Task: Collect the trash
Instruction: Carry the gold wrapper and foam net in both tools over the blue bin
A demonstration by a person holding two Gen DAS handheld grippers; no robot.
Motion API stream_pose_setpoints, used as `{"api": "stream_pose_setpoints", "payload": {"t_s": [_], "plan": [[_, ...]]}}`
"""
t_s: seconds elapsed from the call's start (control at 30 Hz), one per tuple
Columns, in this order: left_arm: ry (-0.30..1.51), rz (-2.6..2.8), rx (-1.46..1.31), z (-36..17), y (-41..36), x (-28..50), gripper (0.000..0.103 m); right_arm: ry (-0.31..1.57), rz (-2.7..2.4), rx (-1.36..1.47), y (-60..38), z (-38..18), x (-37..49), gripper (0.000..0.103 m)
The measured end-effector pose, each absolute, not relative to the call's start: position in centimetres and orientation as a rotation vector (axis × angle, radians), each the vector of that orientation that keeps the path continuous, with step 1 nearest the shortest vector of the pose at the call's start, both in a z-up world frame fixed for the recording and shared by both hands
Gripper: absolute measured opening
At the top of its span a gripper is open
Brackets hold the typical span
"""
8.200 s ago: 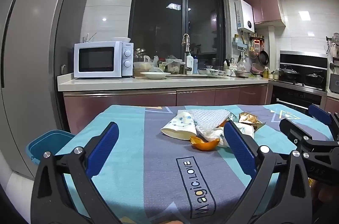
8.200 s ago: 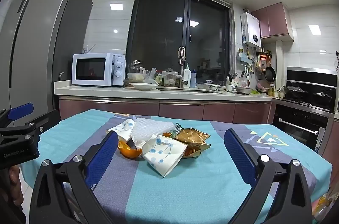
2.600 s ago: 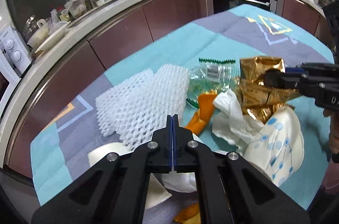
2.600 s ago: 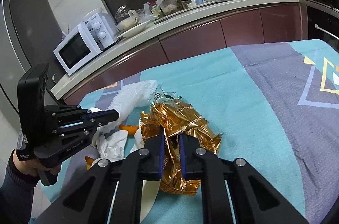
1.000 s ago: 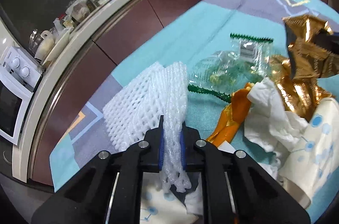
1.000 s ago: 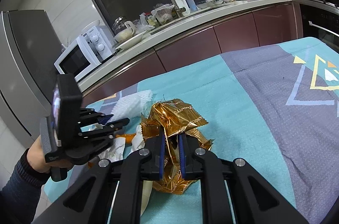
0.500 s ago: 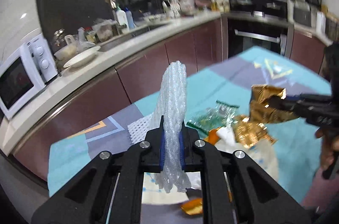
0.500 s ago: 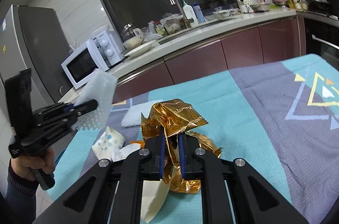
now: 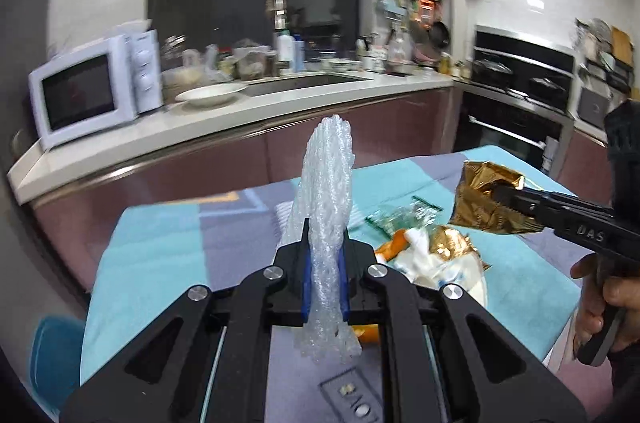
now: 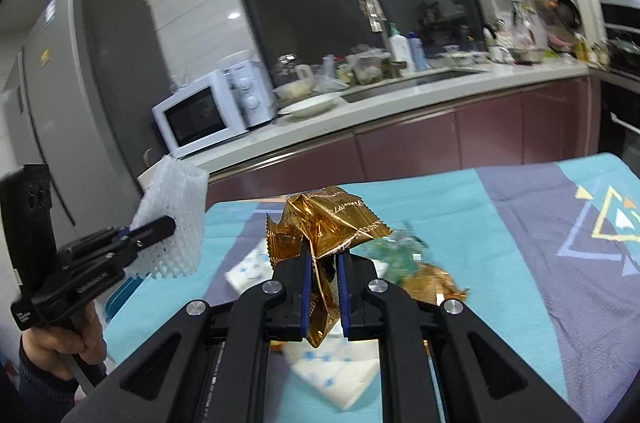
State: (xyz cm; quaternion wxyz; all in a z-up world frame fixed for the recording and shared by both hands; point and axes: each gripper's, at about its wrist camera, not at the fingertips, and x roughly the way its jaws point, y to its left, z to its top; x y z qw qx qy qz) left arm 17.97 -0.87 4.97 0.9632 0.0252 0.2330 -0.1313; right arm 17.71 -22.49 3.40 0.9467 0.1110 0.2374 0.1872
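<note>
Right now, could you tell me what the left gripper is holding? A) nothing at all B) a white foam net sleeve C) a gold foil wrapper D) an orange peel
B: the left gripper is shut on the white foam net sleeve, lifted clear of the table, while the right gripper is shut on the gold foil wrapper.

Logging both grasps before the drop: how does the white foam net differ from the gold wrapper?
The foam net is white, soft mesh; the gold wrapper is shiny, crinkled foil. The left gripper holds the net, the right gripper the wrapper. Both are clamped between shut fingers, lifted off the table.
</note>
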Motion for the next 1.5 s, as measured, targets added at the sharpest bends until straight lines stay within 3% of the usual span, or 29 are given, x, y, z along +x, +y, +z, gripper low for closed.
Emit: {"api": "stream_pose_setpoints", "payload": {"t_s": [0.8, 1.2, 1.5], "plan": [[0.415, 0.179, -0.159, 3.9, 18.5, -2.0, 0.011, 0.415, 0.739, 0.032, -5.5, 6.7, 10.0, 0.010], [0.452, 0.365, -0.215, 2.6, 27.8, -3.0, 0.011, 0.494, 0.911, -0.078, 6.6, 6.5, 13.5, 0.010], [0.522, 0.450, -0.224, 0.7, 33.8, 1.3, 0.011, 0.591, 1.008, -0.158, 15.6, 4.7, 17.4, 0.010]]}}
